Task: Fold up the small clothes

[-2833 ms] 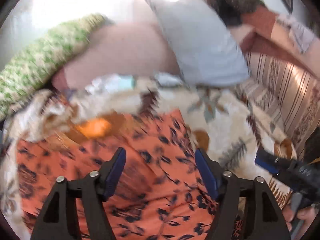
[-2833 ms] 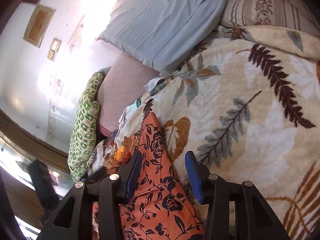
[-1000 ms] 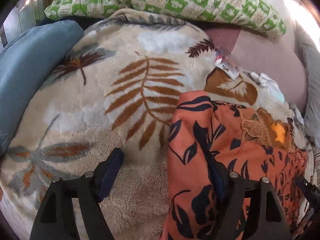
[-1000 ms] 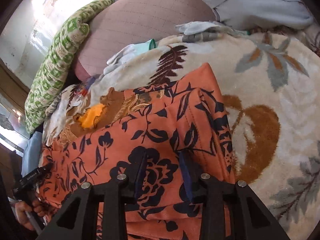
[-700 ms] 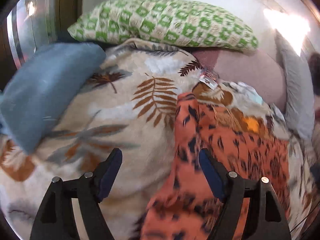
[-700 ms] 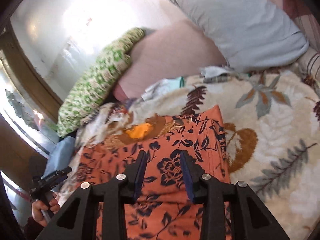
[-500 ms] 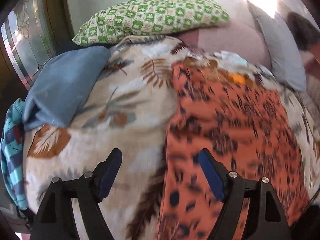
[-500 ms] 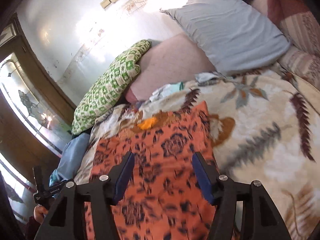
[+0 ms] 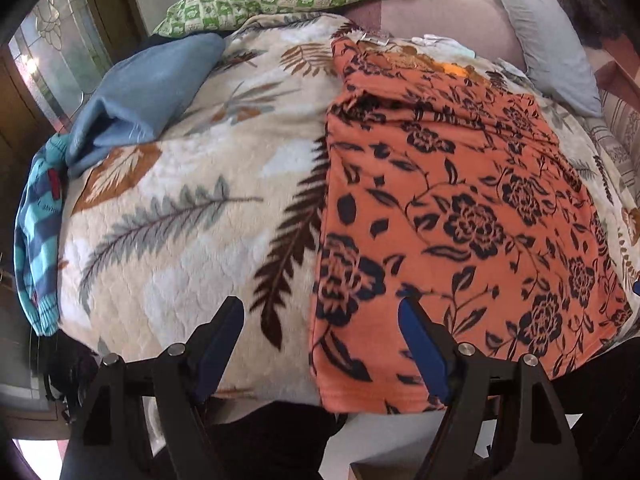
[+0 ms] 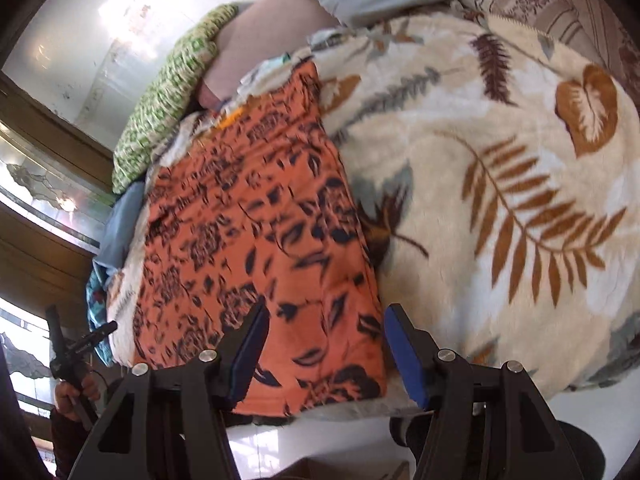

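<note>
both claws, left claw point(image 9: 320, 334) and right claw point(image 10: 323, 340), apart over orange floral garment point(image 9: 452, 208), its near hem partly hidden.

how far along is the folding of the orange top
Done: the orange top lies flat as a tidy rectangle on the blanket, so at least one fold looks made. In hand: nothing; the left gripper and right gripper are open above its near edge. Left: probably another fold, then the blue garment and the striped one.
</note>
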